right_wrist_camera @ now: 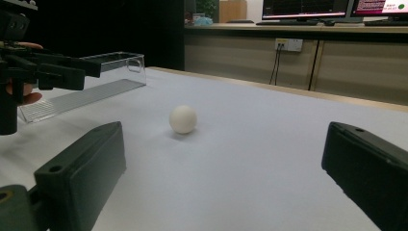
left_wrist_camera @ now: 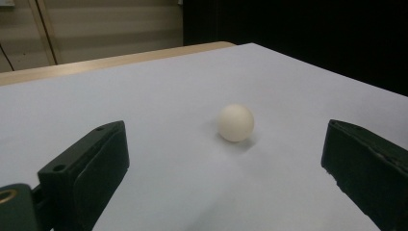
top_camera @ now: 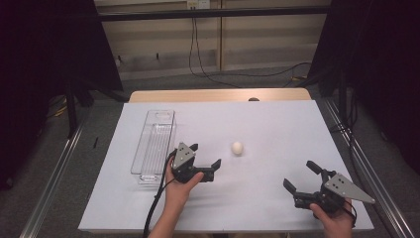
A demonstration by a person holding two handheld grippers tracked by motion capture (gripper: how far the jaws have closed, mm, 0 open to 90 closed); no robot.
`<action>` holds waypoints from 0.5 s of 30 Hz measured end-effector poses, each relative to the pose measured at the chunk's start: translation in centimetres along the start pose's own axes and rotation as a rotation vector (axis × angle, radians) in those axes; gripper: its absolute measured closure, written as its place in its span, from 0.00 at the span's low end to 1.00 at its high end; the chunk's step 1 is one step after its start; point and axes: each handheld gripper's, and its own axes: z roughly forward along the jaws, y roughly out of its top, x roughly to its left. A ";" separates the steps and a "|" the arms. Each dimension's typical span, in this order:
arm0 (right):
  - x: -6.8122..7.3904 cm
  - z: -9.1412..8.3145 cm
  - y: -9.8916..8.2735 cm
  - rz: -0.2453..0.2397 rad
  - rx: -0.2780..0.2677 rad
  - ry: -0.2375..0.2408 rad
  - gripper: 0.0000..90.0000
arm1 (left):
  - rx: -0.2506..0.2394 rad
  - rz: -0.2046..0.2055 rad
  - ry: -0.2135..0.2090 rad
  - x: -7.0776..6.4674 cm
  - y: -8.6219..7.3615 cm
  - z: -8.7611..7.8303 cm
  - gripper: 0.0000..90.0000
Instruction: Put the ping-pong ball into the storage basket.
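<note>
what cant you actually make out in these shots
- Clear tray: its near end is behind the left gripper in the high view.
- Egg: too small in the high view to tell real from plastic.
- Right gripper: the jaw tips are cut by the frame edge in the right gripper view.

Tabletop [top_camera: 277,124] evenly lit from overhead; surroundings left dark at 9 and 3 o'clock. Soft shadow cast under white ball [left_wrist_camera: 235,122] toward 5 o'clock. Near jaws rendered soft, slightly blurred. Monitors [right_wrist_camera: 308,7] overexposed at 1 o'clock.
</note>
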 end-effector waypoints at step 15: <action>0.1 0.0 0.0 -0.001 0.002 0.002 0.01 | 0.013 -0.007 0.001 0.0 0.1 0.8 0.03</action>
